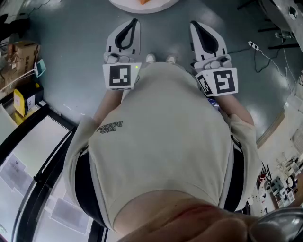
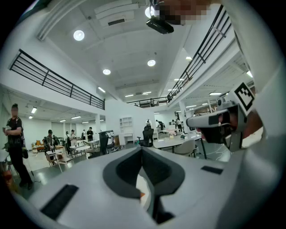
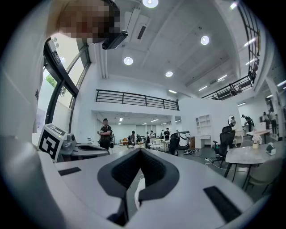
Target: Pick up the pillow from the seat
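Standing over a grey floor [image 1: 71,56], we hold the left gripper [image 1: 134,22] and the right gripper [image 1: 193,23] level and side by side, each with its jaws closed tip to tip and nothing between them. Both are on the near side of a white round form [image 1: 137,5], which is cut off by the top edge of the head view and well apart from either gripper. That form may be the seat, and the orange patch [image 1: 146,1] on it may be the pillow, but too little shows for us to tell. We cannot make out which way the pillow points or how its long axis runs. We judge that a pillow will be light, soft and easily squashed, neither fragile nor slippery. It is best pinched at a corner or along an edge seam, where closing jaws can gather the fabric.
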Available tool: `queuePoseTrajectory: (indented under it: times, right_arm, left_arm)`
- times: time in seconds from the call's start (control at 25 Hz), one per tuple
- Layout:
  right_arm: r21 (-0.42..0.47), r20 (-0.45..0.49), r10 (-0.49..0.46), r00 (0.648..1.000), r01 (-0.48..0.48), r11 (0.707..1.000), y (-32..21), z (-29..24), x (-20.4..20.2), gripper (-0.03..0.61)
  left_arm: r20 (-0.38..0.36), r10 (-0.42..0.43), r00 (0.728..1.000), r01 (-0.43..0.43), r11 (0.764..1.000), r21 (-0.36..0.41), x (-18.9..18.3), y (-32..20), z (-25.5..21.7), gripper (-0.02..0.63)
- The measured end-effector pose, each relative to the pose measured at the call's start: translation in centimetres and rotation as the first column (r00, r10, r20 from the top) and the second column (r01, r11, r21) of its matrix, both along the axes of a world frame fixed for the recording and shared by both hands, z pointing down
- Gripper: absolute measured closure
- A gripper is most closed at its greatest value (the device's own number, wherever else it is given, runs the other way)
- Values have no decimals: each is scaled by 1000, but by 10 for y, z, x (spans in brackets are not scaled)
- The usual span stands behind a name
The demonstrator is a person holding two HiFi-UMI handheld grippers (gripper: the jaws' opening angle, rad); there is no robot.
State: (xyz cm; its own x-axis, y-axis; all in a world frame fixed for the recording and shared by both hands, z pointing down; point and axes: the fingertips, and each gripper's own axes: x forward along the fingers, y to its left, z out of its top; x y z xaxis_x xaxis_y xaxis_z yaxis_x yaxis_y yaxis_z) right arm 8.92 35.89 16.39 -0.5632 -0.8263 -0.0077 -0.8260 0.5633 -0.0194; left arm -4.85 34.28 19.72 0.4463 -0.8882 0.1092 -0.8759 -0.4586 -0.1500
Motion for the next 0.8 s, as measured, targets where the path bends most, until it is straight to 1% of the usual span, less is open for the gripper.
queuePoseTrajectory:
  times: [0.4,0.56,0.8]
  right_arm:
    - [8,-8,-5,1000,5,1000,2,3,-5,569]
    - [-13,20,-10,1000,11,1000,1,6,-4,569]
    - [-37,31,-13,999,14,999,-4,11,1,569]
  left_arm:
    - [-5,-1,1000,0,1000,-18,-3,2,5,604]
    - [3,4,1000,-4,1000,-24,-2,-1,7,604]
    - [2,9,1000,-9,999,-33,4,-6,9,604]
